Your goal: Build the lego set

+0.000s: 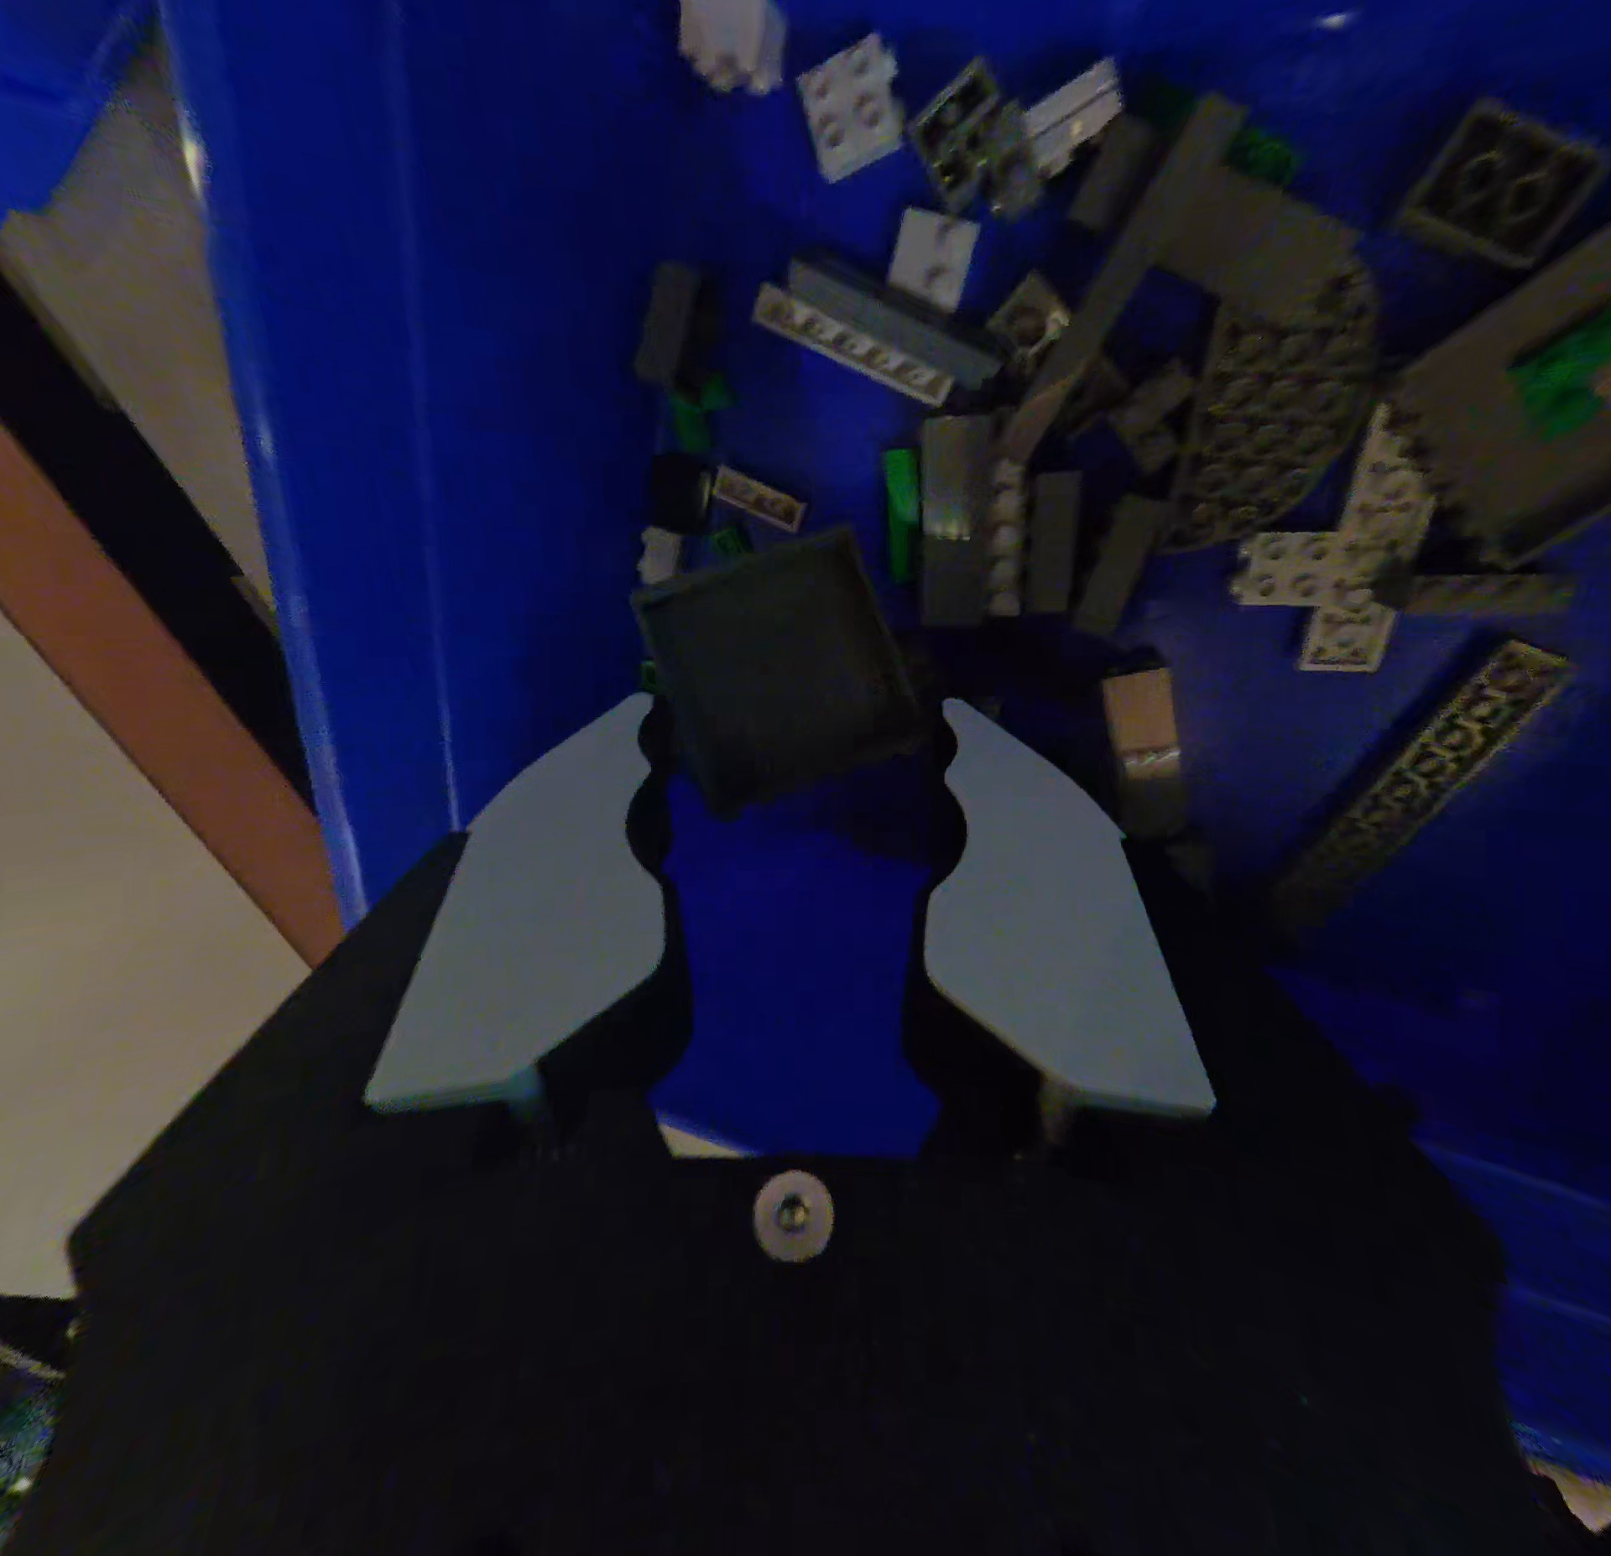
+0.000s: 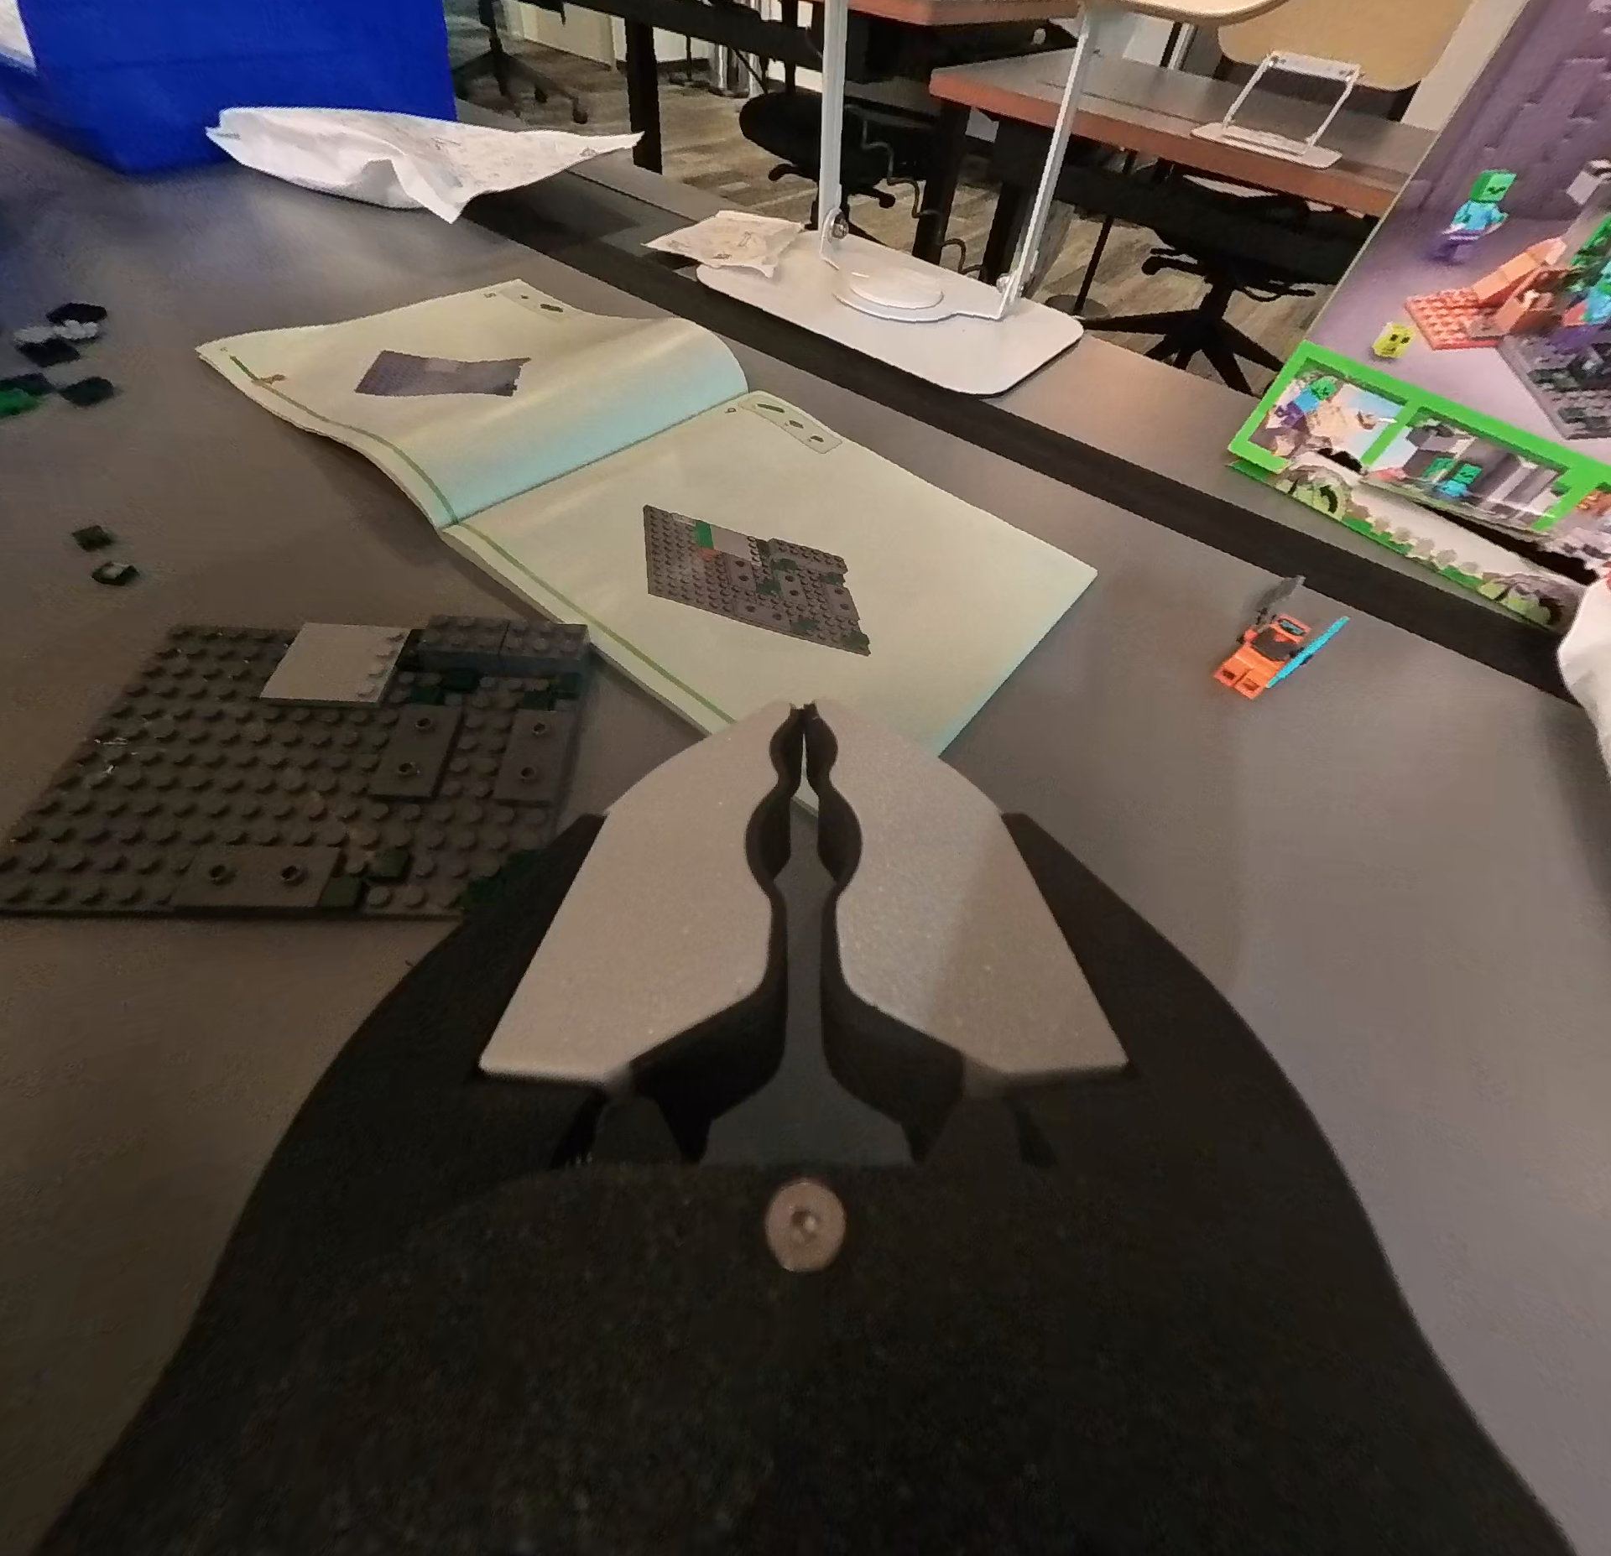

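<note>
In the left wrist view my left gripper (image 1: 798,725) is down inside a blue bin (image 1: 523,294). It is shut on a dark grey square plate (image 1: 767,651), which it holds by its lower corners, tilted, above the bin floor. Several loose grey, white and green bricks (image 1: 1090,433) lie in the bin beyond it. In the right wrist view my right gripper (image 2: 804,712) is shut and empty, above the table. The dark grey baseplate (image 2: 174,817) with a light grey tile (image 2: 331,664) and a few flat plates lies to its left.
An open instruction booklet (image 2: 610,503) lies ahead of the right gripper. The set's box (image 2: 1482,338) stands at right, with an orange minifigure (image 2: 1264,651) before it. Small loose pieces (image 2: 52,355) lie at far left. The blue bin (image 2: 218,33), crumpled paper (image 2: 418,155) and a white stand (image 2: 898,311) are behind. Some 65 cm of space lies between my two pairs of fingers. My right tips are roughly 15 cm from the dark grey baseplate (image 2: 174,817).
</note>
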The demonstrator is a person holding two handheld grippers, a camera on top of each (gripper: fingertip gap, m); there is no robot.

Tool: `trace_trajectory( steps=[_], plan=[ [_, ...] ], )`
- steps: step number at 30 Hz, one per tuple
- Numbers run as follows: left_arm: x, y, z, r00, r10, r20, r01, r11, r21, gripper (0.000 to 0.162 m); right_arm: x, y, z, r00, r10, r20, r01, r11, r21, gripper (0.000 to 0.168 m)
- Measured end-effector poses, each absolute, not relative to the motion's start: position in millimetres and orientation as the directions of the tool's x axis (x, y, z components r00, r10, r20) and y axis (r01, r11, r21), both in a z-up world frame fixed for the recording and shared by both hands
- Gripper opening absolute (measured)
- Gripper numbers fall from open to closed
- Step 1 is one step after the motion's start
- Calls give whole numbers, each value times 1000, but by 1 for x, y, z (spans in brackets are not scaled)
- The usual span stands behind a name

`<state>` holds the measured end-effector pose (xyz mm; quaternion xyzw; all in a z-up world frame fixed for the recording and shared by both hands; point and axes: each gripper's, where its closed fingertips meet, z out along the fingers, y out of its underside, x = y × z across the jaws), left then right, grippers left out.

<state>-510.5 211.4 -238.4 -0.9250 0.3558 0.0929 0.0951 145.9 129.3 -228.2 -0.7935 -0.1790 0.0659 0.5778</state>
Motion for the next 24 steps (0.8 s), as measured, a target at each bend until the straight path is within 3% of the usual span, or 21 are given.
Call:
trace_trajectory(
  steps=[11, 19, 24],
  plan=[
    [-507, 210, -234, 736, -634, -237, -674, -719, -170, 52, 142, 130, -232, 924, 367, 104, 216, -278, -936, 0],
    [-437, 184, -236, 615, -783, -97, -767, -565, -303, 48, 141, 130, -229, 923, 368, 115, 223, -265, -938, 0],
    [-417, 173, -247, 542, -836, -83, -815, -499, -296, 47, 142, 132, -224, 926, 349, 146, 240, -242, -940, 0]
  ],
)
